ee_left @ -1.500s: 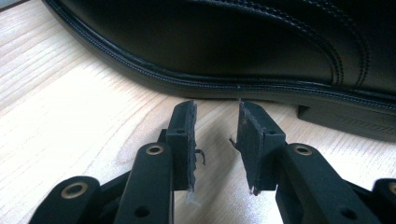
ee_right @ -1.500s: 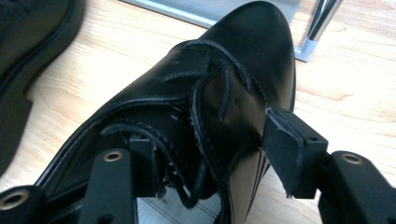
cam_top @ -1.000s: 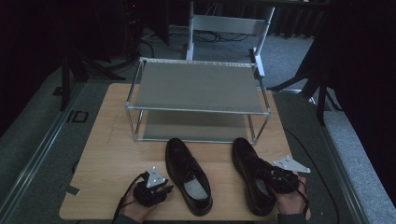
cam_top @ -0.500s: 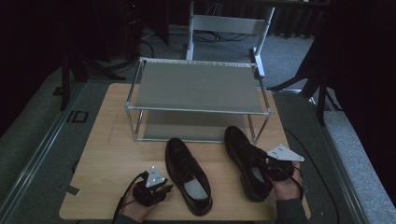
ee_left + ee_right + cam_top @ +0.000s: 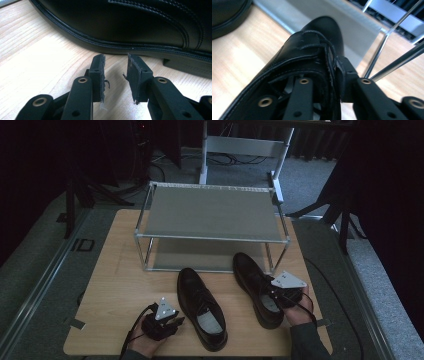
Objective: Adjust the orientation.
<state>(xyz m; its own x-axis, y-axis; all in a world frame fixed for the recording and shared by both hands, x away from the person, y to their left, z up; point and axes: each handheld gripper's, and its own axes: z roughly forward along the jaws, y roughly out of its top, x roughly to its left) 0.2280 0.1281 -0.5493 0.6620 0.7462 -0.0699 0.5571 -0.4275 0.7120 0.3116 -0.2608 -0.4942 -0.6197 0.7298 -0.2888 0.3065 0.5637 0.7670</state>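
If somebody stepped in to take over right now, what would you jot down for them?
Right gripper: shut on the right shoe's side wall, one jaw inside the opening; toe points at the rack's lower shelf.
Left gripper: open, holding nothing, low over the table beside the left shoe.
Done: right shoe gripped. Both rack shelves are bare.
Left, probably: put the right shoe on the rack, then the left one.

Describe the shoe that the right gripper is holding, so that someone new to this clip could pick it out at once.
On the light wooden table, in front of the grey two-tier metal shoe rack, lie two black leather lace-up shoes. It is the right-hand shoe, toe nearly at the rack's lower shelf. Unlike the free left-hand shoe, its collar is pinched by the right gripper.
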